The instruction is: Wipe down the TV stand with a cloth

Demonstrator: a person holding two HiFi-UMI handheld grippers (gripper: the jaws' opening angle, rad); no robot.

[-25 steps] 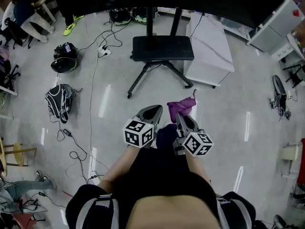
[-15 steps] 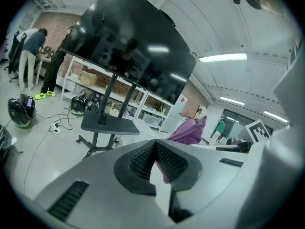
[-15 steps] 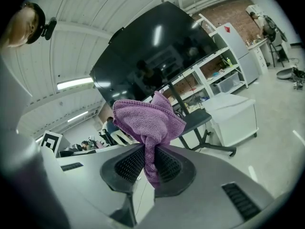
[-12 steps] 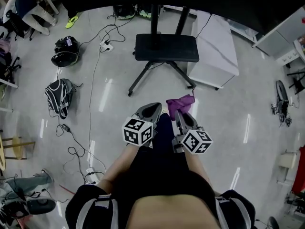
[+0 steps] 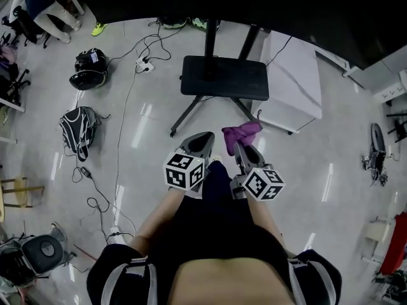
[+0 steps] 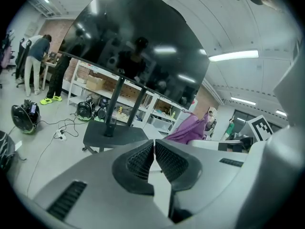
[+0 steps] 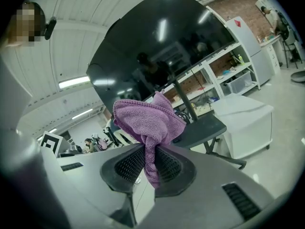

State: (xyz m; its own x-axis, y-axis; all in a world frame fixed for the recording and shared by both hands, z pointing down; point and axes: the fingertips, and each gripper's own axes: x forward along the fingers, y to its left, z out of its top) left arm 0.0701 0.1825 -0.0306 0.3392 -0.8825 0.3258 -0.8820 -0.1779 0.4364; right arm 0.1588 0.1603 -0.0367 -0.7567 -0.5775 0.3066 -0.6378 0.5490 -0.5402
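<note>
The TV stand point(image 5: 224, 77) lay straight ahead, the right tongs point(image 5: 240, 146) pinching the cloth point(image 5: 242, 132), the left tongs point(image 5: 202, 138) closed and empty.

The left gripper point(image 5: 201, 141) and the right gripper point(image 5: 242, 150) each have a smooth grey shell with slotted vents point(image 6: 66, 199), black pads point(image 6: 138, 160) textured with fine dots, and a white cube point(image 5: 185, 172) printed with black square markers. The person wears a dark top point(image 5: 216, 234) whose black sleeves point(image 5: 121, 278) carry white stripes.
</note>
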